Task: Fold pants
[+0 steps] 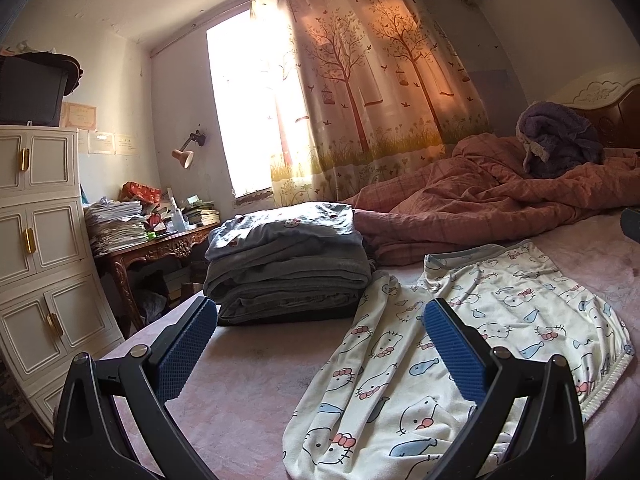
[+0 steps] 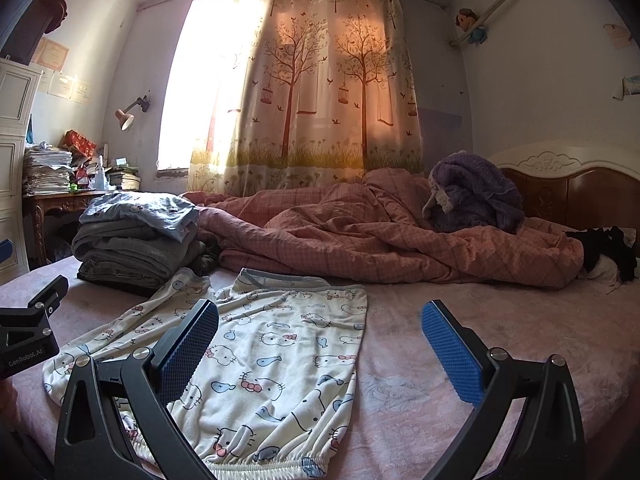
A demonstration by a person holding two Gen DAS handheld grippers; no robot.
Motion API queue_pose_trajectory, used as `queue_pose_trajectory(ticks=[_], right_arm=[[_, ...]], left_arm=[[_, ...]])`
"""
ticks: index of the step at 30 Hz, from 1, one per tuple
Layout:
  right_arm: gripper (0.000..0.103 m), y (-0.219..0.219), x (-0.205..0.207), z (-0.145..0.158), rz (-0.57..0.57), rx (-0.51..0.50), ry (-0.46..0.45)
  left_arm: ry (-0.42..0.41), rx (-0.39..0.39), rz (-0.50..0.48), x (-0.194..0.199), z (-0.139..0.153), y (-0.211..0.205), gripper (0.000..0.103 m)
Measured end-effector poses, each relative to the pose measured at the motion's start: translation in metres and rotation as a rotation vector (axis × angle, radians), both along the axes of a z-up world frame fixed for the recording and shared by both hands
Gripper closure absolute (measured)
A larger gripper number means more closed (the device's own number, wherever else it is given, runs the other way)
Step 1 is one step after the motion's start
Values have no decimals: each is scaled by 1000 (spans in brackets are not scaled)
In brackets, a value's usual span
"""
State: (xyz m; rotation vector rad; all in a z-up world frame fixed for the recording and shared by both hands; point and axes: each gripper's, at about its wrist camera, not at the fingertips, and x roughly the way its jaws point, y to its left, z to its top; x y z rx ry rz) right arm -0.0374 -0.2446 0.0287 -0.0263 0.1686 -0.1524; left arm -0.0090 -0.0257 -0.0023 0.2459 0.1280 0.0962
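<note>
Pants, cream with a cat-and-fish print, are lying flat on the pink bed sheet, folded lengthwise so the legs are stacked; elastic waistband is sitting at the near edge, leg ends reaching toward the far left. Left gripper is hovering over the leg section, jaws wide apart, nothing between them; its right blue pad is sitting over the fabric in that view, contact unclear. Right gripper is hovering over the pants' right edge and bare sheet, jaws also spread wide, holding nothing; its left pad is overlapping the fabric in view. Stack of folded clothes, grey items with a light blue printed piece on top, is sitting far left on the bed, just beside the leg ends. Pink quilt is lying bunched across the far side, with a purple fleece heap on it near the headboard. Tree-print curtain is hanging behind; cluttered desk and white cabinet are standing at far left.
</note>
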Motion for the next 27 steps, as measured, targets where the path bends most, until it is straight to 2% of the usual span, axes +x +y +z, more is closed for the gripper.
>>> queue_pose_trajectory(ticks=[4, 8, 11, 19, 27], right_arm=[[1, 0, 8, -4, -4, 6, 28], [1, 9, 8, -5, -26, -43, 23], [1, 8, 10, -7, -23, -36, 37], [1, 1, -1, -5, -36, -7, -16], [1, -4, 3, -6, -39, 14, 9]], left_arm=[[-2, 11, -19, -1, -1, -2, 0], [-24, 10, -24, -6, 0, -2, 0], [-26, 11, -25, -7, 0, -2, 0], [-6, 16, -22, -5, -1, -4, 0], [-5, 20, -28, -5, -1, -6, 0]])
